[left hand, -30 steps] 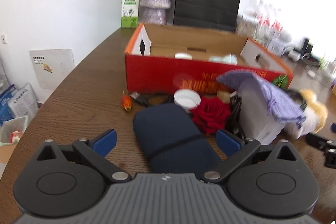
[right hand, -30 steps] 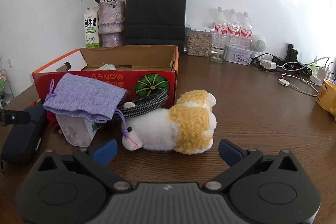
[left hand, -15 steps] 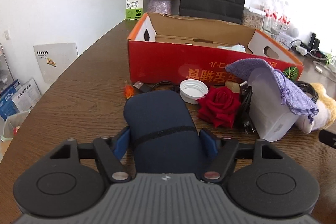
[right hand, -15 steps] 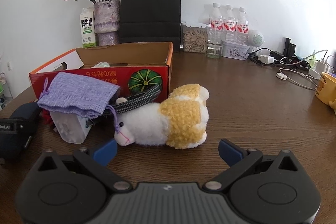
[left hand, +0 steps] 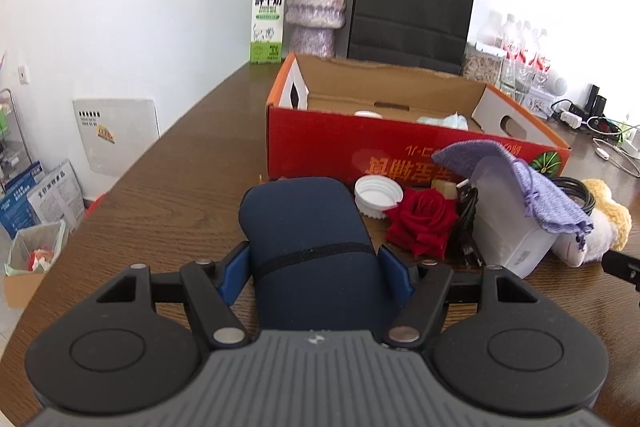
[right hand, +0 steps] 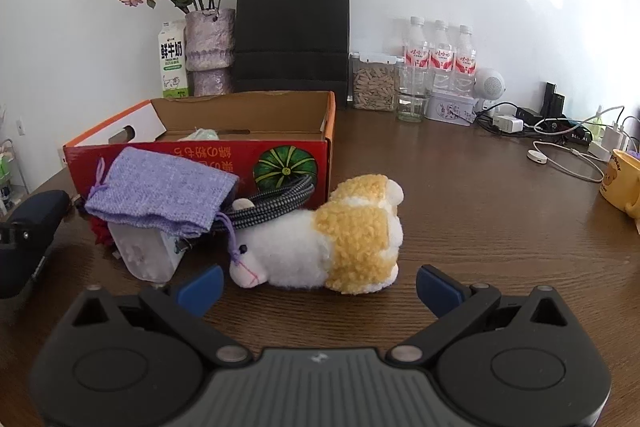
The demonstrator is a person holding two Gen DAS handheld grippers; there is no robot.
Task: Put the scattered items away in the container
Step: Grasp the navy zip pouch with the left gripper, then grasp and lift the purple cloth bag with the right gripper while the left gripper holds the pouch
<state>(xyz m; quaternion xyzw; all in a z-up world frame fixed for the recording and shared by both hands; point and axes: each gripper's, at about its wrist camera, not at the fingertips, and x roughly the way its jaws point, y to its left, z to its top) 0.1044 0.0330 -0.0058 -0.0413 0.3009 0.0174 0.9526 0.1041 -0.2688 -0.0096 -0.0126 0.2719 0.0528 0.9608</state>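
Note:
My left gripper (left hand: 314,277) is shut on a dark blue soft case (left hand: 304,227), its blue pads pressing both sides. Behind the case stands the open red cardboard box (left hand: 320,143) with a few small items inside. Beside the case lie a white lid (left hand: 378,193), a red rose (left hand: 422,221), a black cable (left hand: 466,223) and a white box (left hand: 506,231) draped with a purple pouch (left hand: 548,195). My right gripper (right hand: 318,283) stands open just short of a white and yellow plush sheep (right hand: 332,239) lying on the table. The case (right hand: 36,223) shows at the right wrist view's left edge.
A milk carton (left hand: 269,13), a vase of dried roses (left hand: 316,7) and a black paper bag (left hand: 412,3) stand behind the box. Water bottles (right hand: 438,53), a jar, chargers and cables (right hand: 560,147), and a yellow mug (right hand: 622,181) crowd the table's right. Floor clutter lies past the left edge.
My left gripper went from open to shut on the blue case, then shifted with it so the box looks farther off. The right gripper stayed open and nearly still.

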